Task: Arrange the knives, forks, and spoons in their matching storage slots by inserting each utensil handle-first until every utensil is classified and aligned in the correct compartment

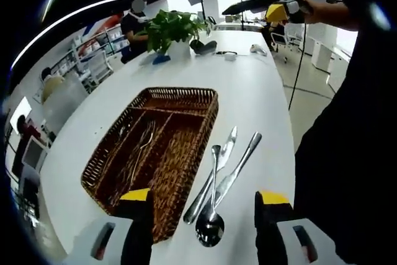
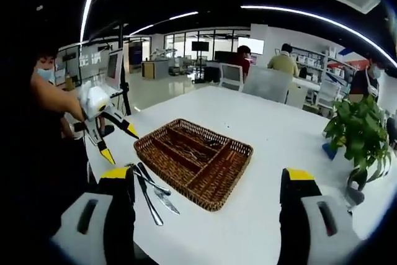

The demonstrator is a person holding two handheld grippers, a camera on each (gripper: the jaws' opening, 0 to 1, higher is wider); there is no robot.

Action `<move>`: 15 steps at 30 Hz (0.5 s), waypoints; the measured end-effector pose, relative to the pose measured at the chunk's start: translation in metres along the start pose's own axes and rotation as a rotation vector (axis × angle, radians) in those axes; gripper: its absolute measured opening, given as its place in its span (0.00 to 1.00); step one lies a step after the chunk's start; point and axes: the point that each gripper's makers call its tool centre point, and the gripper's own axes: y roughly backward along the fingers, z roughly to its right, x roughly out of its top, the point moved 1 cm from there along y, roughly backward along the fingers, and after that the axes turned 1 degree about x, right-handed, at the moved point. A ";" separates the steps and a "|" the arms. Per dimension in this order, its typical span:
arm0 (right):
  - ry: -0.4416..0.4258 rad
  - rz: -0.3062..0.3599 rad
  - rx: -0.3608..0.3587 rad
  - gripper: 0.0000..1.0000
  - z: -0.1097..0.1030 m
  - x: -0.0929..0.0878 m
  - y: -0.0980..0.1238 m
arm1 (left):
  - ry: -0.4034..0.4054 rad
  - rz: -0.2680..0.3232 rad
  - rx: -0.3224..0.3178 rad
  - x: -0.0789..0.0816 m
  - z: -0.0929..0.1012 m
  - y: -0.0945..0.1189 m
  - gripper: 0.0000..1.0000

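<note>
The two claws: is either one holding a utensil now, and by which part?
Nothing is held. The left claw is open above the spoon on the table, and the right claw is open, with no utensil between its jaws.

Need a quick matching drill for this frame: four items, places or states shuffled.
1. wicker tray
2. spoon
3. potted plant
4. left tongs

a. open, holding nothing
b. far end of the table
c. on the table, beside the tray, bowl toward the camera
d. divided into compartments, some utensils already inside

Pairs: 1-d, 2-c, 3-b, 4-a
</note>
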 end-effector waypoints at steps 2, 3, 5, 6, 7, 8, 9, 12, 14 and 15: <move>-0.040 -0.005 0.022 0.99 -0.007 -0.002 -0.001 | -0.010 -0.030 -0.026 -0.007 0.005 -0.008 0.59; -0.048 -0.001 0.022 0.99 -0.009 -0.003 -0.001 | -0.033 -0.049 -0.031 -0.011 0.006 -0.011 0.56; -0.053 -0.009 0.032 0.99 -0.016 -0.006 -0.002 | -0.023 -0.050 -0.045 -0.014 0.009 -0.019 0.52; -0.057 -0.013 0.026 0.99 -0.016 -0.007 -0.002 | -0.018 -0.054 -0.047 -0.016 0.009 -0.022 0.52; -0.060 -0.009 0.023 0.99 -0.018 -0.007 -0.002 | -0.024 -0.059 -0.046 -0.018 0.009 -0.025 0.51; -0.061 -0.006 0.025 0.99 -0.019 -0.006 -0.002 | -0.024 -0.059 -0.045 -0.019 0.009 -0.027 0.50; -0.070 0.003 0.016 0.99 -0.018 -0.004 -0.002 | -0.014 -0.055 -0.052 -0.019 0.009 -0.030 0.49; -0.087 0.015 -0.007 0.99 -0.016 0.000 -0.001 | -0.008 -0.061 -0.061 -0.022 0.010 -0.037 0.46; -0.081 0.002 -0.030 0.99 -0.012 -0.003 -0.001 | -0.007 -0.071 -0.074 -0.027 0.010 -0.043 0.43; -0.083 0.003 -0.026 0.99 -0.013 -0.003 -0.001 | 0.003 -0.070 -0.079 -0.029 0.009 -0.045 0.41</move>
